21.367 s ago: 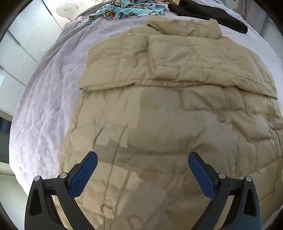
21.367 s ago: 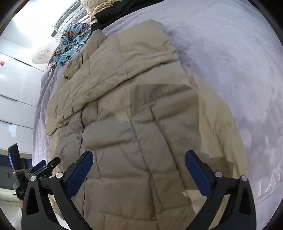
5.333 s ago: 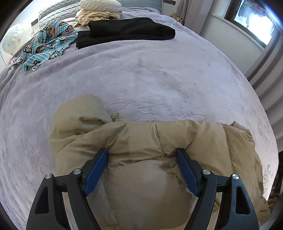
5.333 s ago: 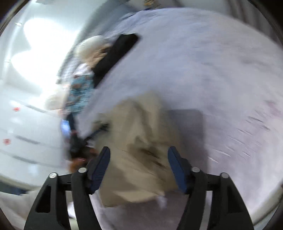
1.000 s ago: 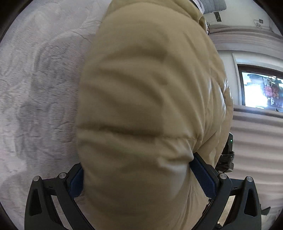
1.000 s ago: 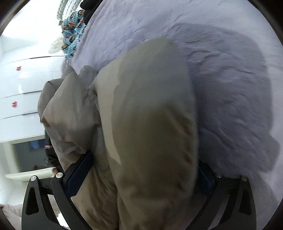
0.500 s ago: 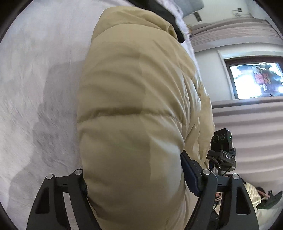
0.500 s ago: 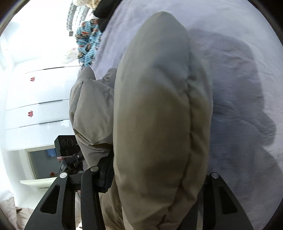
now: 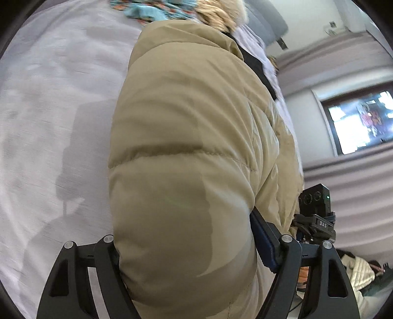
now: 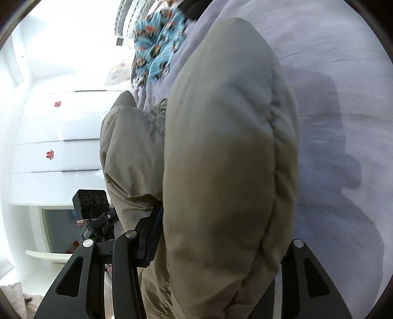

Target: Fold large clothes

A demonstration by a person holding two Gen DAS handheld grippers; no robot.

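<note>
A puffy beige down jacket [image 9: 186, 152] is bundled into a thick roll and lifted above the lilac bedspread [image 9: 49, 103]. My left gripper [image 9: 186, 235] is shut on one end of the roll; its blue pad [image 9: 264, 241] presses into the fabric. My right gripper [image 10: 218, 235] is shut on the other end of the jacket [image 10: 228, 152], its left pad [image 10: 153, 239] pushed into the padding while the right pad is hidden by the bulge. Each view shows the other gripper's camera beside the jacket.
A blue cartoon-print garment [image 9: 157, 9] and a cream fluffy item [image 9: 221, 12] lie at the far end of the bed, with a black garment [image 9: 255, 63] beside them. A white wardrobe [image 10: 54, 137] stands on one side, a window [image 9: 361, 120] and grey curtains on the other.
Both grippers closed tighter on the jacket roll and lifted it off the bedspread, carrying it toward the far end of the bed; the blue garment has come into view.
</note>
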